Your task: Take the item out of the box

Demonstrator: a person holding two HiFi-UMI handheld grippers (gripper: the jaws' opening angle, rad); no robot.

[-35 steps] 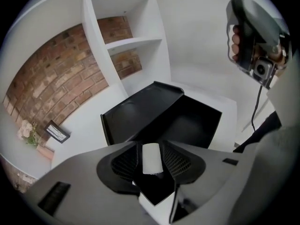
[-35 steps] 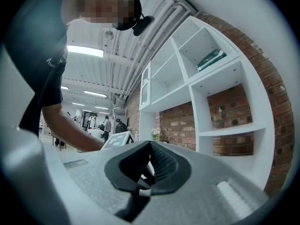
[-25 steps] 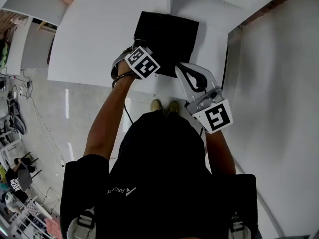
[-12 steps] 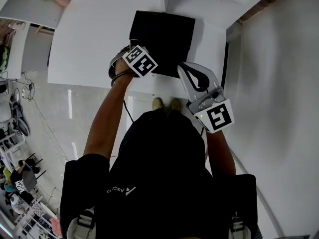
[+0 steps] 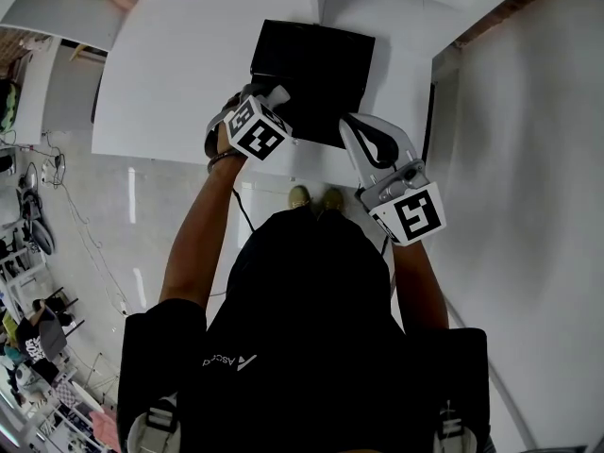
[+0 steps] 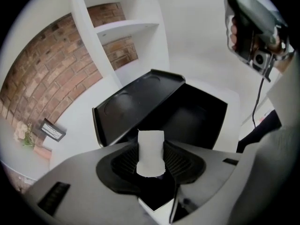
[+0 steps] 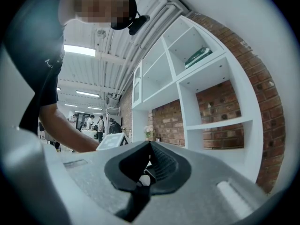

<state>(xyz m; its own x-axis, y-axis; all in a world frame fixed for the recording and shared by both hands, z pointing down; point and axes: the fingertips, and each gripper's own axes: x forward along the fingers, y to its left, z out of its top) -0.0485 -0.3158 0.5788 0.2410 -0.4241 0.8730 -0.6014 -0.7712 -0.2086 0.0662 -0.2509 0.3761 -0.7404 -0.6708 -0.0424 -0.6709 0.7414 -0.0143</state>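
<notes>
Since the left gripper (image 6: 150, 167) has its jaws pressed on a small white item (image 6: 151, 146), I judge that the main part of the task is already done. The item stands upright between the two dark ribbed pads (image 6: 121, 165), and its top comes a little above them. It is not inside the black box (image 6: 199, 114) now. In the left gripper view, it is held in front of the box on the near side, and in the head view this gripper is at the box's near left corner. The box lies on the white table (image 5: 179, 74), and its lid (image 6: 136, 97) is open and tilted to one side. The inside looks dark, and I can see nothing more lying in it, though the shadow does not let me be sure.

The right gripper (image 5: 362, 132) is beside the near right corner of the box. Its jaws are closed together and hold nothing. Its own view looks away from the box, toward white shelves (image 7: 211, 102) and a brick wall.

What is left, as I judge it, is only to carry the item away from the box and put it down on the table. I cannot tell from these pictures where it should go.
</notes>
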